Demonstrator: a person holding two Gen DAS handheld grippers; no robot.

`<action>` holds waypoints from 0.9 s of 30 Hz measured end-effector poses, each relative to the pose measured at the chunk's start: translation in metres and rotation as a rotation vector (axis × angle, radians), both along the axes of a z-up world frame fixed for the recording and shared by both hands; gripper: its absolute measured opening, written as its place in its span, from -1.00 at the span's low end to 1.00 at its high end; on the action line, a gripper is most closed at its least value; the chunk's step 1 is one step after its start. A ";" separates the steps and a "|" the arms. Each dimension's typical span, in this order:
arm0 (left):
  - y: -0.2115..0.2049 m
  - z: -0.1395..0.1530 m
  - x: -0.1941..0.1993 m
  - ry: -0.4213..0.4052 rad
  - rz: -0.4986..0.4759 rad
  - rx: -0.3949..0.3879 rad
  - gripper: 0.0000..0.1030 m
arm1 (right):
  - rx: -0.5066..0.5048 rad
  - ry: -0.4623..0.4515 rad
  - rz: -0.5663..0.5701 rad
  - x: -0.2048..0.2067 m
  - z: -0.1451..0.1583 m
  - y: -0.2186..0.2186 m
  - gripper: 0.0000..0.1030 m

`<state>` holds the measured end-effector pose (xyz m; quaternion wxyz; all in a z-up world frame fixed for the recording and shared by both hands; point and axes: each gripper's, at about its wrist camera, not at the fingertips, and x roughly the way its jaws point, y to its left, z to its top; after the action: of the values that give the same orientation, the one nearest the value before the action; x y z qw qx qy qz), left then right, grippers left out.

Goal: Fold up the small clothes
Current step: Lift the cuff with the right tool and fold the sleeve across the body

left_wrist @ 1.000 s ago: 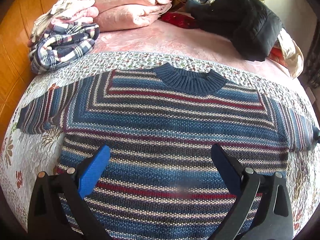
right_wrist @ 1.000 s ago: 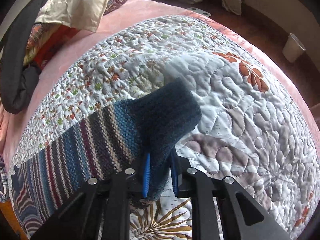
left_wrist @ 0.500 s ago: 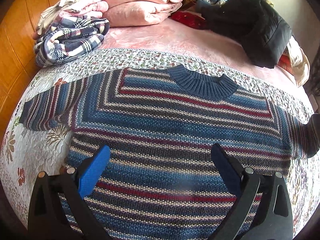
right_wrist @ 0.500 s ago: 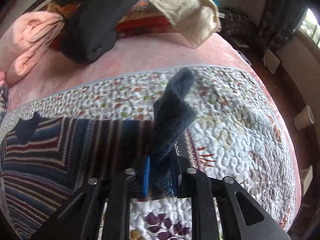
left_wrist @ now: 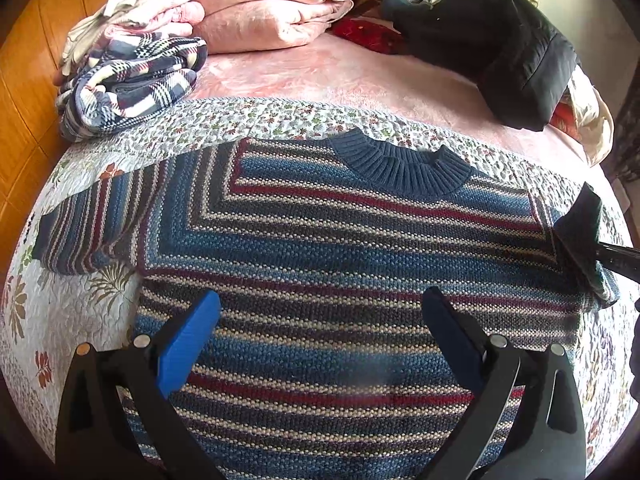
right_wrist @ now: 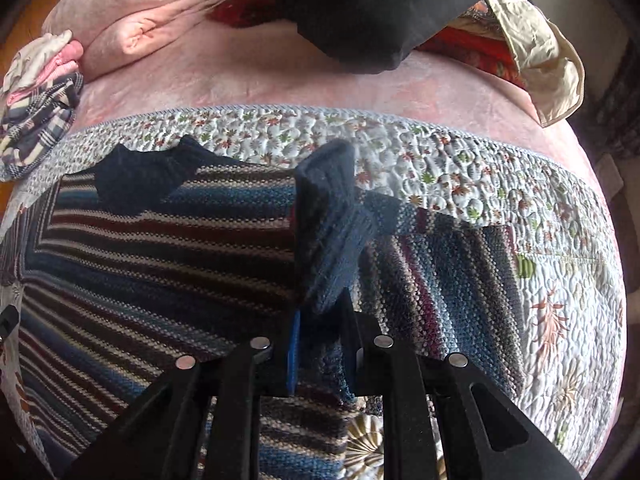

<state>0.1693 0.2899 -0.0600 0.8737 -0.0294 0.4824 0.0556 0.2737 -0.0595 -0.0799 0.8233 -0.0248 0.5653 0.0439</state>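
Striped sweater (left_wrist: pixel 328 264) laid flat, front up, on floral quilt (left_wrist: pixel 76 320), navy collar (left_wrist: pixel 400 164) toward pillows.

Right sleeve cuff (right_wrist: pixel 326 232) clamped between closed jaws of right gripper (right_wrist: pixel 320 354). Over last 1 s cuff lifted off quilt and carried inward; now held above sweater's right shoulder, sleeve doubled back over body.

Left gripper (left_wrist: pixel 320 340) held wide open over lower chest, nothing gripped.

Judged: 1st sleeve fold under way; left sleeve (left_wrist: pixel 92 228) not yet folded.

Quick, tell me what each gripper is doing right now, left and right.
Left gripper: open, holding nothing, above the striped sweater.
Right gripper: shut on the sweater's sleeve cuff.
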 end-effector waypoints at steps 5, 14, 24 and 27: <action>0.002 -0.004 0.004 0.010 0.007 -0.006 0.94 | 0.007 0.032 0.055 0.003 -0.014 0.028 -0.63; -0.007 -0.011 0.008 0.042 -0.022 -0.060 0.94 | 0.303 0.097 0.132 0.004 -0.002 0.019 -0.33; -0.108 -0.035 0.036 0.115 -0.205 -0.257 0.93 | 0.221 0.014 -0.068 0.016 0.015 -0.074 -0.23; -0.144 -0.050 0.054 0.168 -0.240 -0.300 0.93 | 0.198 0.016 -0.096 0.017 0.009 -0.103 -0.23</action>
<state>0.2231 0.1462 -0.1104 0.8166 -0.0968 0.5564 -0.1191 0.2902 -0.1628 -0.0713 0.8183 0.0840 0.5654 0.0604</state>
